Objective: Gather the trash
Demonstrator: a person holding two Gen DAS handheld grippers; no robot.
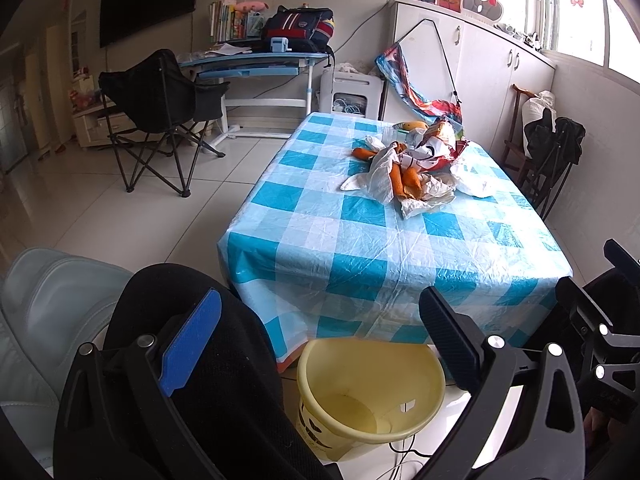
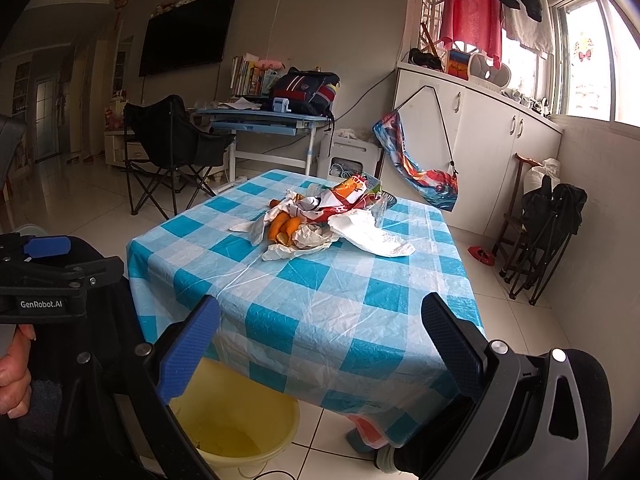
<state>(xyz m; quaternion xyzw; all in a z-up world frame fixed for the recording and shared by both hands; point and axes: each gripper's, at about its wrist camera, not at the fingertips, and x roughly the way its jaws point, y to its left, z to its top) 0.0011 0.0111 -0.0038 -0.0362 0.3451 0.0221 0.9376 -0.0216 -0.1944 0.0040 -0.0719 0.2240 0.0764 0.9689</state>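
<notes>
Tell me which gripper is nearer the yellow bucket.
Left. The left gripper hangs directly above the yellow bucket; the right gripper sits off to its right, over the table's edge.

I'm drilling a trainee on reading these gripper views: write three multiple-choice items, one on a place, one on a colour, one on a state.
1. Where is the yellow bucket?
A on the table
B on the floor at the table's near edge
C on the folding chair

2. The tablecloth is checked in
A red and white
B green and yellow
C blue and white

3. The left gripper and right gripper are
A both open and empty
B both shut on trash
C one holding a bag

Answers: B, it stands on tiles below the cloth's hem; C, blue and white squares; A, fingers spread, nothing between.
</notes>
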